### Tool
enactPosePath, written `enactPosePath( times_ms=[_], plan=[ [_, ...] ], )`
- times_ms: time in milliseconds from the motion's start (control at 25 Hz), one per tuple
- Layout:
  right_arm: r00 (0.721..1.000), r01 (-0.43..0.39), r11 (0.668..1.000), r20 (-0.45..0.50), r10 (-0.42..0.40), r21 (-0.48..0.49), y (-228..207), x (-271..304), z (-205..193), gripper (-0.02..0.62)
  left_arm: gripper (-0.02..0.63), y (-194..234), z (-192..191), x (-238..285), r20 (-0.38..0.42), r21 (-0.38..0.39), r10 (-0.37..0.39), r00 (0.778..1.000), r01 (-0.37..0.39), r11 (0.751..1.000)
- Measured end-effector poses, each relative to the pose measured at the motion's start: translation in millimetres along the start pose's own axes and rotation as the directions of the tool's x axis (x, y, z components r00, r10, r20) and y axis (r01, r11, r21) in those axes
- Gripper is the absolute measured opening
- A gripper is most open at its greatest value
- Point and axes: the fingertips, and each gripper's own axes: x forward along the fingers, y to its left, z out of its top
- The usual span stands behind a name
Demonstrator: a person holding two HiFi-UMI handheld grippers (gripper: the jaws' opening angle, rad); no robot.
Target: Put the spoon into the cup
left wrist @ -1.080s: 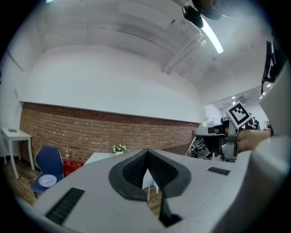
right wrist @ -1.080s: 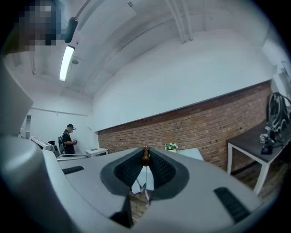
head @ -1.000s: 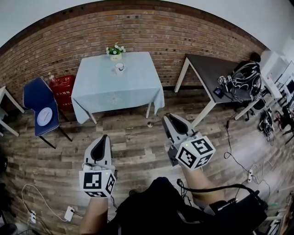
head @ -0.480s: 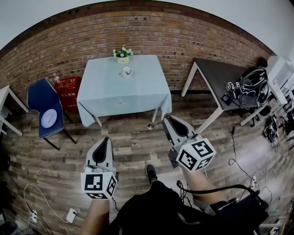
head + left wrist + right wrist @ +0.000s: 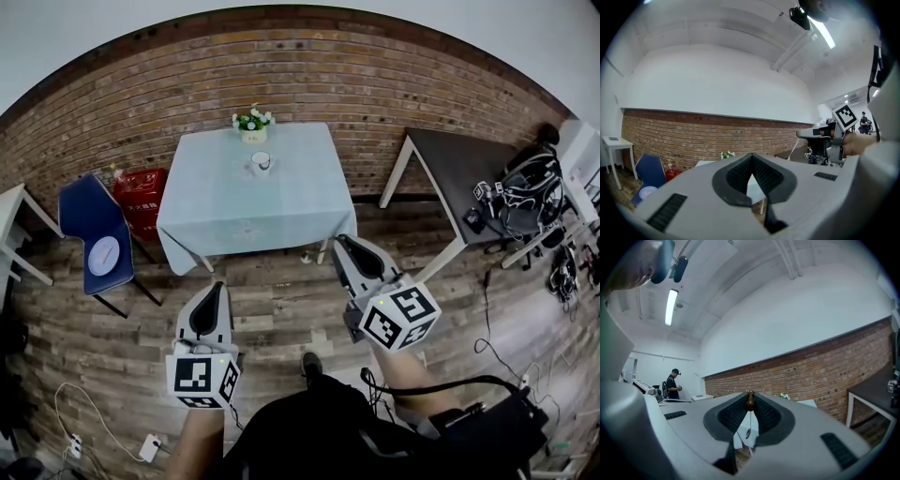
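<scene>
A square surface (image 5: 246,202) draped in a pale blue cloth stands against the brick wall. Near its far edge sits a small pot of flowers (image 5: 252,124), and just in front of that a white cup (image 5: 262,163). To the right, a dark surface (image 5: 441,155) carries a black bag (image 5: 525,187) with small dark devices (image 5: 480,192) beside it. The wood-plank floor (image 5: 281,300) bears a blue chair (image 5: 89,225), a red crate (image 5: 141,192) and, at lower left, cables with a white power strip (image 5: 150,447)

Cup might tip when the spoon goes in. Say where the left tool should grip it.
Probably across its round body, from the near left side: the cup stands upright, and the flower pot stands close behind it, blocking the far side.
</scene>
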Motion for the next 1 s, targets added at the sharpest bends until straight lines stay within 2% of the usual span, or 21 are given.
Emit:
enactPosePath(
  times_ms=[320, 680, 1000],
  plan=[
    [1.0, -0.026, 0.999, -0.01, 0.026, 0.033, -46, 27, 1, 0.052, 0.009, 0, -1, 51, -0.034, 0.036, 0.046, 0.998, -0.045, 0.998],
    [0.999, -0.033, 0.999, 0.006, 0.033, 0.035, -120, 50, 11, 0.052, 0.009, -31, -4, 118, -0.05, 0.088, 0.031, 0.998, -0.027, 0.996],
    [0.998, -0.065, 0.996, 0.008, 0.064, 0.055, -146, 77, 11, 0.052, 0.011, -30, -7, 152, -0.068, 0.087, 0.05, 0.996, -0.044, 0.995]
  ],
)
